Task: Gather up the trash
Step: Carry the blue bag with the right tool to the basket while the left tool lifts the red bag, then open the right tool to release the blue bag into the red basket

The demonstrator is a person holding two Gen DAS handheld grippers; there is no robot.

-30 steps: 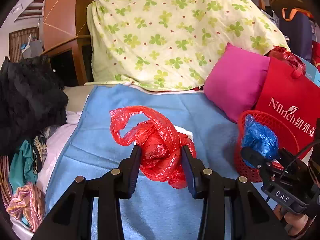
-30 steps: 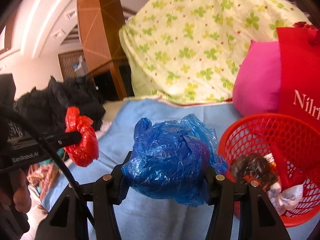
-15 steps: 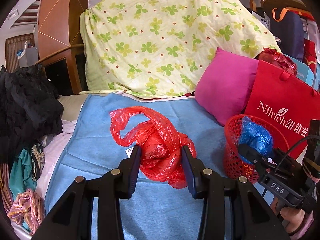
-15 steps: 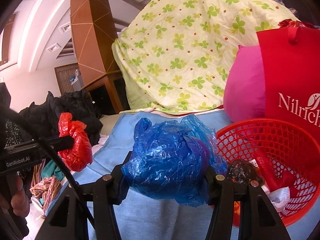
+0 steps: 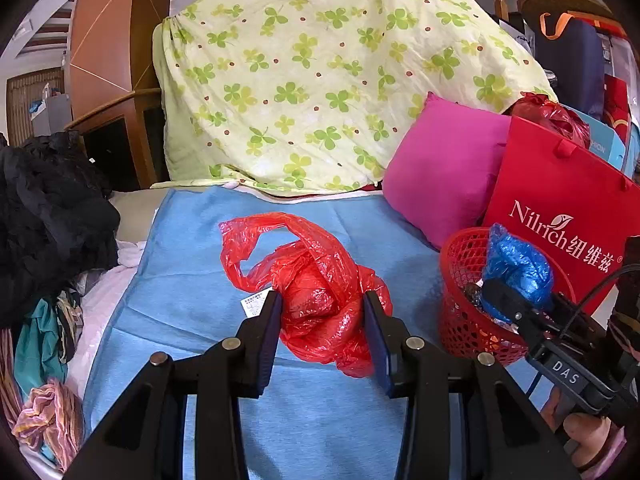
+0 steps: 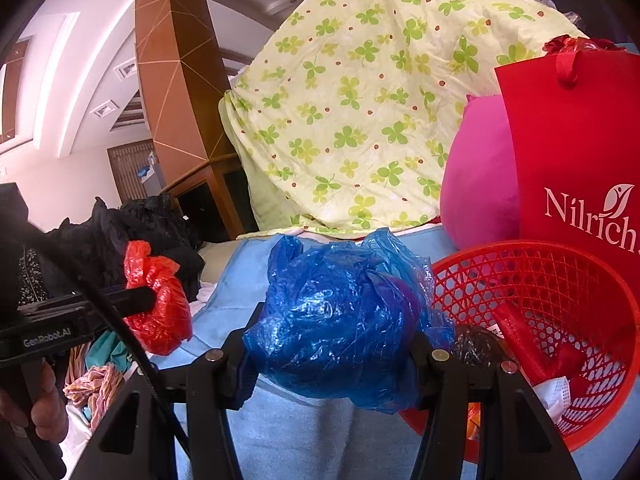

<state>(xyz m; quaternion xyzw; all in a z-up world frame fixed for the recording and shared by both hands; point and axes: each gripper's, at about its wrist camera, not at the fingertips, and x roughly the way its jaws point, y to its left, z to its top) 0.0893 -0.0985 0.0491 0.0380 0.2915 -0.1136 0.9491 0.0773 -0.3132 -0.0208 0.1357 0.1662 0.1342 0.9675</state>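
My left gripper (image 5: 322,312) is shut on a crumpled red plastic bag (image 5: 316,280) and holds it above the blue blanket (image 5: 200,320). The red bag also shows in the right wrist view (image 6: 160,308) at the left. My right gripper (image 6: 332,344) is shut on a crumpled blue plastic bag (image 6: 340,316), held at the left rim of the red mesh basket (image 6: 560,280). In the left wrist view the blue bag (image 5: 516,268) hangs over the basket (image 5: 460,280). The basket holds a dark wad, red wrappers and a white mask.
A red Nilrich paper bag (image 5: 568,216) and a pink pillow (image 5: 444,168) stand behind the basket. A clover-print quilt (image 5: 328,72) is heaped at the back. Black and coloured clothes (image 5: 48,216) lie piled at the left. A small white label (image 5: 256,304) lies on the blanket.
Both grippers have risen and drawn back a little with their bags. The blue bag has stayed beside the basket's left rim. Both grips are unchanged.
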